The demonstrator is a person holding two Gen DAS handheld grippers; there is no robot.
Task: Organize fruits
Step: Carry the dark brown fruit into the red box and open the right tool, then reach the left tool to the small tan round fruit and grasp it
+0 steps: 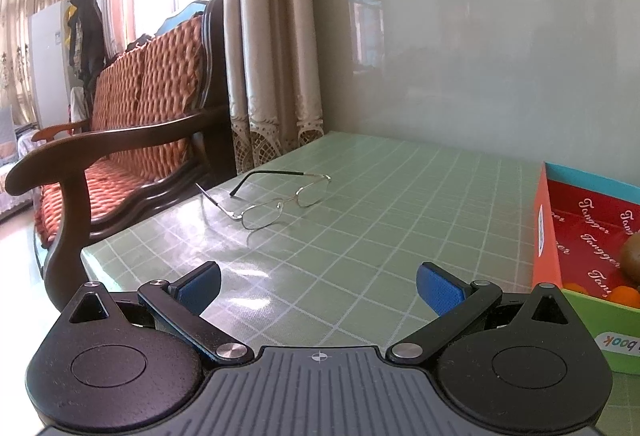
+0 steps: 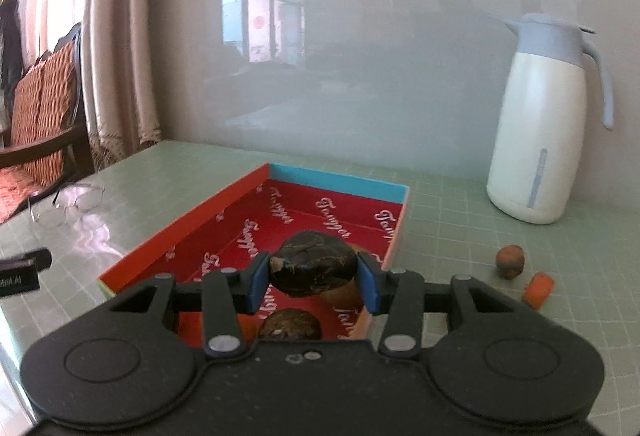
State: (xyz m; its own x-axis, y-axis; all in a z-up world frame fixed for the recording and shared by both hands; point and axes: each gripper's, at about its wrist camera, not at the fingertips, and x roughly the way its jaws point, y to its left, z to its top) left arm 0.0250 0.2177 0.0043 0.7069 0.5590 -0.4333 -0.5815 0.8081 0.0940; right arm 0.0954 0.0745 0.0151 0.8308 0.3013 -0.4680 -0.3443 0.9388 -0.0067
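My right gripper is shut on a dark, wrinkled fruit and holds it over the near right part of the red-lined box. Inside the box, under the gripper, lie a brown fruit and another brown one, partly hidden. A small brown fruit and an orange piece lie on the table right of the box. My left gripper is open and empty above the table, left of the box, where a brown fruit and orange pieces show.
A pair of glasses lies on the green checked table near its left edge. A white jug stands at the back right by the wall. A wooden sofa stands left of the table.
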